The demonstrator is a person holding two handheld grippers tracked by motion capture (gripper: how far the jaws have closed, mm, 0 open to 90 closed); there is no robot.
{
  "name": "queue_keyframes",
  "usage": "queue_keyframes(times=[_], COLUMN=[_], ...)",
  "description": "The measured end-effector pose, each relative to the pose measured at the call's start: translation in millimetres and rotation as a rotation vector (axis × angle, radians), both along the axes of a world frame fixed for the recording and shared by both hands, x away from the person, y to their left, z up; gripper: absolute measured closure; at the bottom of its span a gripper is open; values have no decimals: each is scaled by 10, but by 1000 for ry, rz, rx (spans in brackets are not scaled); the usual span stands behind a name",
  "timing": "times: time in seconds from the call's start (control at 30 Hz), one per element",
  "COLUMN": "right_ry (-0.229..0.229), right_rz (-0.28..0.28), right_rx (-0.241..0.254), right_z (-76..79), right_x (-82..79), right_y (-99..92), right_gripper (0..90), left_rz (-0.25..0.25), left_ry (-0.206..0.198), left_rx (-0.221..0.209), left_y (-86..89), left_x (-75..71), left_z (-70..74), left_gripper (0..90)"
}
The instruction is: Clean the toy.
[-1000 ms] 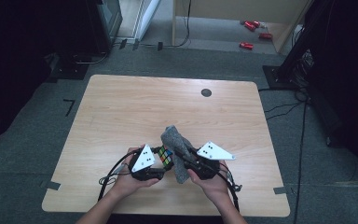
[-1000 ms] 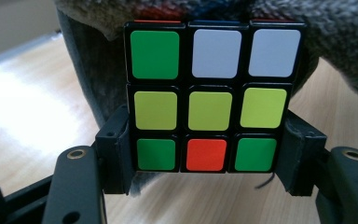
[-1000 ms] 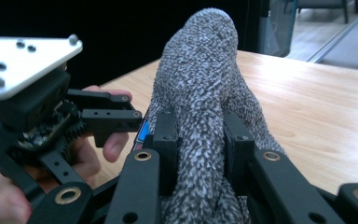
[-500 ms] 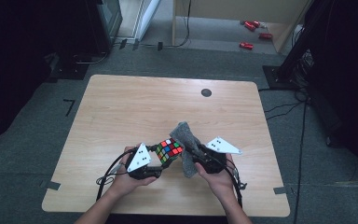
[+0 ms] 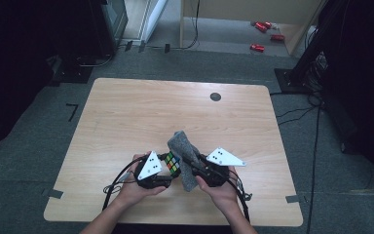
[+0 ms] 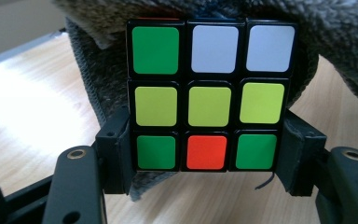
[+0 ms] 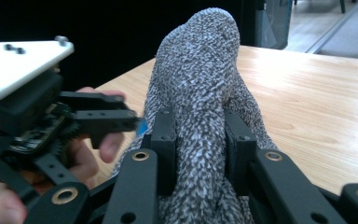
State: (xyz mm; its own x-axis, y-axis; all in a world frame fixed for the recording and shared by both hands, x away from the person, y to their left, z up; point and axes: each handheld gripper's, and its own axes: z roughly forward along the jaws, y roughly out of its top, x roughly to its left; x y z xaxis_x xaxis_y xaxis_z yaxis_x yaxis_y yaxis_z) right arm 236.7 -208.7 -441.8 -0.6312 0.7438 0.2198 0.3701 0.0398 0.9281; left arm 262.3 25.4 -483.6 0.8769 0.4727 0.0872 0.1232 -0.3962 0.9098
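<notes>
A scrambled Rubik's cube (image 5: 173, 163) is held just above the near middle of the wooden table (image 5: 126, 112), with my left gripper (image 5: 170, 170) shut on it. In the left gripper view the cube (image 6: 207, 93) shows green, white, yellow and one red square, its lower row clamped between the jaws of my left gripper (image 6: 207, 154). A grey knitted cloth (image 5: 185, 151) stands up against the cube's right side. My right gripper (image 7: 200, 140) is shut on this cloth (image 7: 200, 79). The cloth (image 6: 345, 37) wraps behind and over the cube. My left gripper (image 7: 98, 116) sits close beside it.
A small black round cap (image 5: 215, 96) is set in the table's far right part. Cables (image 5: 117, 178) trail from the grippers toward the near edge. Red objects (image 5: 263, 27) lie on the floor beyond the table, and a black stand base (image 5: 292, 78) sits at the right.
The cloth in my right gripper shifted a little right, then back left against the cube. The cube tilted slightly in my left gripper. Both hands stay near the same spot.
</notes>
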Motion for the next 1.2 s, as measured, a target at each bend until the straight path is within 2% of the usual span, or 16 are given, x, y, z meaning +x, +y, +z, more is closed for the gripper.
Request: queue_keyframes(times=[0.17,0.23,0.3,0.4,0.5,0.6,0.67,0.7,0.77,0.9,0.97,1.03,1.13,1.2], right_ry=[16,25,32,5,-29,-51,-42,-32,-13,3,29,39,18,-9], right_rz=[-66,-117,-144,-132,-79,-33,-23,-25,-32,-90,-121,-142,-121,-78], right_rx=[-42,-59,-46,-25,-5,-18,-38,-37,-3,-31,-43,-35,19,38], right_z=[-37,-46,-39,9,74,99,73,51,19,-31,-58,-60,-5,40], right_x=[66,79,78,35,-40,-101,-103,-94,-61,20,56,68,24,-30], right_y=[-92,-123,-147,-131,-47,62,108,112,71,-31,-80,-117,-119,-61], right_gripper=[715,719,722,724,723,722,721,719,720,721,723,723,722,721], left_rz=[6,7,3,12,7,4,-6,-6,-8,1,3,7,10,8], left_ry=[3,10,23,33,31,31,28,20,12,9,5,0,1,2], left_rx=[-9,-10,-8,14,17,7,-11,-10,-18,-21,-8,4,18,26], left_y=[22,25,25,7,-12,-17,-6,-1,15,23,19,10,-8,-21], left_x=[14,25,42,54,46,33,24,20,15,23,28,25,25,23], left_z=[7,5,-8,-38,-40,-28,-12,-7,-4,-2,-11,-15,-30,-41], left_gripper=[345,345,345,345,345,345,345,345,345,345,345,345,345,345])
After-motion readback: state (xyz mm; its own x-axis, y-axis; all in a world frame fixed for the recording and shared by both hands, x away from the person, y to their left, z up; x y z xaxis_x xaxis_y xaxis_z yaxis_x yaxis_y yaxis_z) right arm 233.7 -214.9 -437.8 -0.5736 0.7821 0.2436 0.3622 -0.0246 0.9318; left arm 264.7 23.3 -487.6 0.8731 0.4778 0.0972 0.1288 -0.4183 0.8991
